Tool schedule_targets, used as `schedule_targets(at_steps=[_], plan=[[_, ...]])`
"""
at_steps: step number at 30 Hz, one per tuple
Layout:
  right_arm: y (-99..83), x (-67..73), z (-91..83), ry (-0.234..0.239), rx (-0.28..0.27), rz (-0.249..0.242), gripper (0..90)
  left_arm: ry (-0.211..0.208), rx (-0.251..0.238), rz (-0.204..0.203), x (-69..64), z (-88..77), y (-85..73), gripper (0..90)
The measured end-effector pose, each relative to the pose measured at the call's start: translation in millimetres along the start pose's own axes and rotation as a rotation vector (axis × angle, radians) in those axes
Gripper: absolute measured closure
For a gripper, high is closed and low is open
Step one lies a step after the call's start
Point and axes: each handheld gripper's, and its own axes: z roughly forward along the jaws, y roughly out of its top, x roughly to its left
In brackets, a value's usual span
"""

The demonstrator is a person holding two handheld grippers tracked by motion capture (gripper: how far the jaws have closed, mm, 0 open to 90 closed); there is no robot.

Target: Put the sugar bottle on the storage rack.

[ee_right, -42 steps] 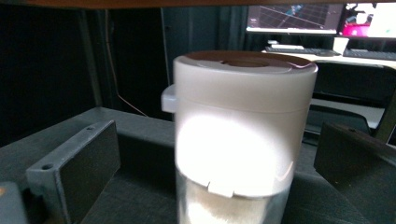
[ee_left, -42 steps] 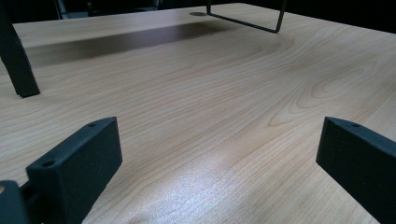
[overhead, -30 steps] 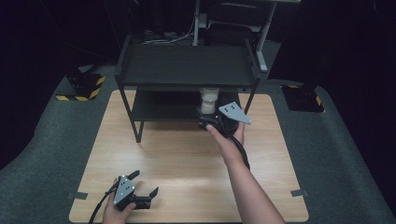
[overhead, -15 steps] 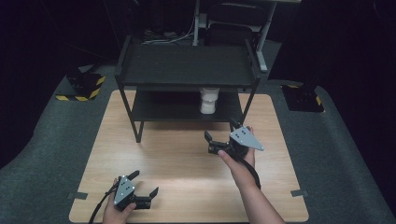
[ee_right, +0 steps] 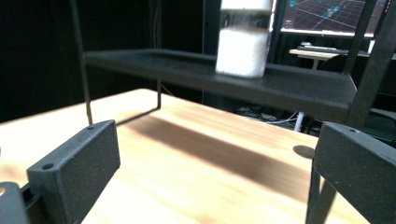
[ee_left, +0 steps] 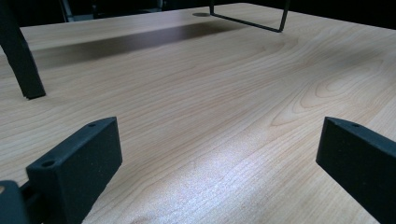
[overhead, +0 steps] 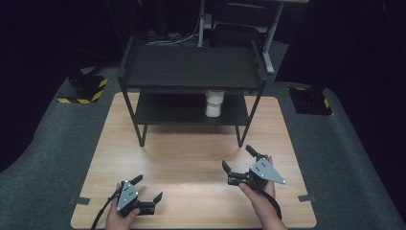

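- Jar [overhead: 214, 103] of white stuff, upright on the lower shelf [overhead: 163, 113] of the black rack [overhead: 191, 67], sits just above the centre of the high view; in the right gripper view the jar [ee_right: 243, 39] stands at top centre, on the shelf edge, well apart from both grippers.
- Right gripper [overhead: 239, 165], at lower right of the high view, has its fingers [ee_right: 79, 163] spread wide; nothing lies between them and they touch nothing. They point toward the rack and the jar.
- Left gripper [overhead: 146, 188], at lower left of the high view, likewise has its fingers [ee_left: 81, 158] wide apart and empty, held low over the bare wood.
- A hand grips each tool from the bottom edge of the frame; the right hand [overhead: 261, 199] sits under a grey three-cornered plate [overhead: 265, 171], and a cable [overhead: 103, 213] trails off the left gripper toward the lower left.
- Counter [overhead: 191, 163] is pale wood grain with a soft bright patch of light near the middle; the rack's black legs stand on its far half, and one leg [ee_left: 21, 60] shows at the upper left of the left gripper view.
- Grey carpet [overhead: 52, 158] surrounds the counter; yellow-and-black striped blocks [overhead: 86, 88] sit at its upper left.
- Beyond the rack the room is dark; a lit screen [ee_right: 331, 16] shows at the upper right of the right gripper view, with cables below it.
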Motion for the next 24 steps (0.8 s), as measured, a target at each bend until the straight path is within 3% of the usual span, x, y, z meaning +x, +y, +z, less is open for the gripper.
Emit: schedule_targets(at_steps=[5,19,24], plan=[[-14.0,0.3,-15.1,0.002,0.017,-0.011,0.0,0.001,0.000,0.001,-0.4,-0.1,-0.1,0.5],[-55.4,-1.4,-38.4,-0.083,0.116,0.015,0.0,-0.003,0.002,0.006,-0.5,0.0,0.3,0.5],[-63.4,-5.7,-39.6,-0.110,0.195,0.034,0.0,-0.008,0.005,0.003,0.4,0.4,0.9,0.5]])
